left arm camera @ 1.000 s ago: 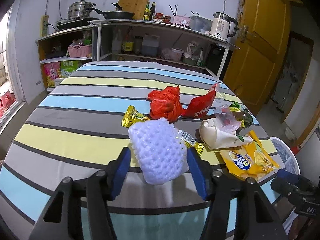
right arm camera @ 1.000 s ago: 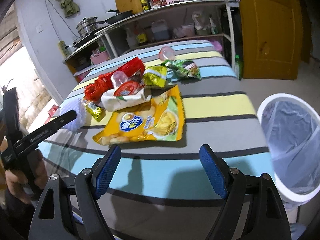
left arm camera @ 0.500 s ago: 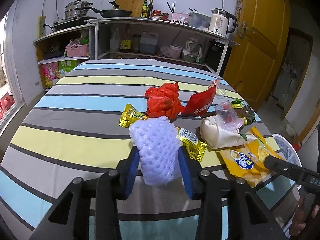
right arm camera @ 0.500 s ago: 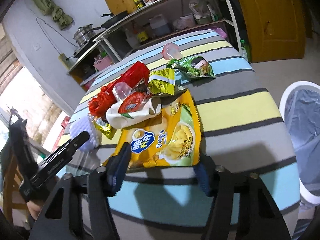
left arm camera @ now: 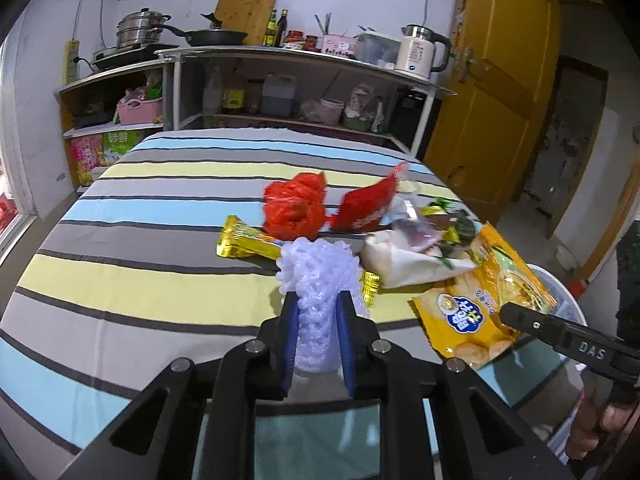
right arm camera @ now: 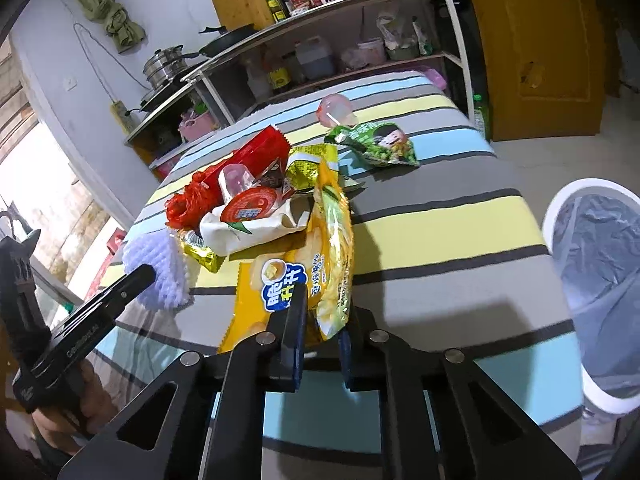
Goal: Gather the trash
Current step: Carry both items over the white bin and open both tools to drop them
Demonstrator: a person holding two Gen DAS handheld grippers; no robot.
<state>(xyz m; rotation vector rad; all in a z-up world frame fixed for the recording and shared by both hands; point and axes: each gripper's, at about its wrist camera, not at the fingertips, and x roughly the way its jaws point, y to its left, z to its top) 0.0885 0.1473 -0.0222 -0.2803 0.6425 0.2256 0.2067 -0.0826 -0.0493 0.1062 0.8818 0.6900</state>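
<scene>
Partly hidden — foam net (left arm camera: 318, 300) and chip bag (right arm camera: 320, 280) inside closing tongs.

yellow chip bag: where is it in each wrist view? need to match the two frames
Left wrist: yellow chip bag lies right of centre at the table's near edge, its near corner behind the right tool's finger.
Right wrist: the bag is low at centre, folded upward between the right tool's closing pads.
Shared landmark: the white foam net, centre in the left view, sits far left in the right view.
</scene>
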